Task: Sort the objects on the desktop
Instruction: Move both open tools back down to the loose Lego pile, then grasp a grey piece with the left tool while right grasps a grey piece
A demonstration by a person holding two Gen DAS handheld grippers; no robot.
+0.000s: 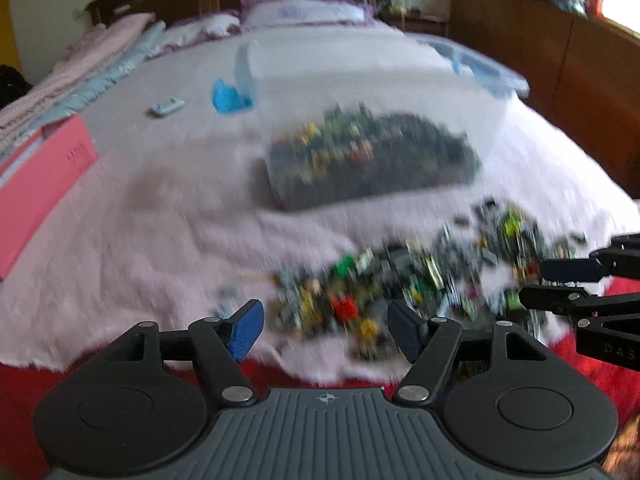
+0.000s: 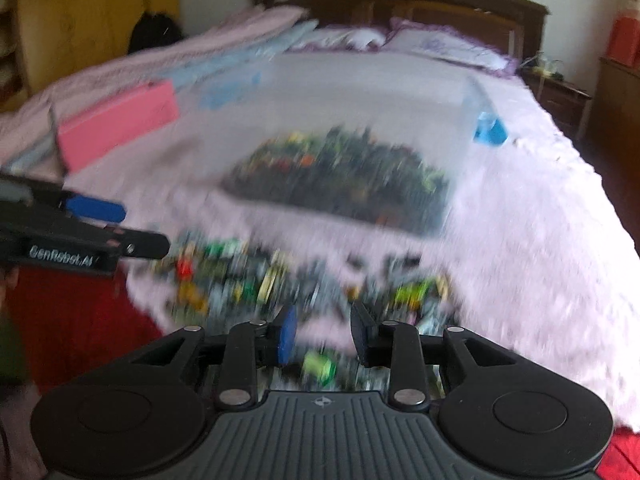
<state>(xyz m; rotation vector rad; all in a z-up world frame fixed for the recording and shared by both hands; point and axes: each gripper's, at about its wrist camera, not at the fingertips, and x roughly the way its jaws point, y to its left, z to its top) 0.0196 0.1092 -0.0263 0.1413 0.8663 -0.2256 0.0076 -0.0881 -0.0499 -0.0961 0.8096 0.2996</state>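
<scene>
A loose pile of small coloured bricks (image 1: 420, 280) (image 2: 280, 276) lies on the pink fuzzy blanket near its front edge. Behind it stands a clear plastic bin (image 1: 360, 80) (image 2: 360, 92) with more bricks (image 1: 372, 152) in its bottom. My left gripper (image 1: 326, 320) (image 2: 140, 227) hangs over the pile's left end, open wide, its blue pads holding nothing. My right gripper (image 2: 324, 332) (image 1: 536, 285) is over the pile's right part, open by a narrower gap, with blanket showing between the pads and a green brick (image 2: 318, 364) just below them. Both views are motion-blurred.
A pink box (image 1: 40, 176) (image 2: 116, 128) lies at the left of the bed. The bin's blue latch (image 1: 228, 96), its clear lid (image 1: 480, 64) and a small white object (image 1: 166, 106) sit further back. Red cloth (image 1: 24, 392) shows below the blanket's edge. A wooden cabinet (image 1: 560, 60) flanks the right.
</scene>
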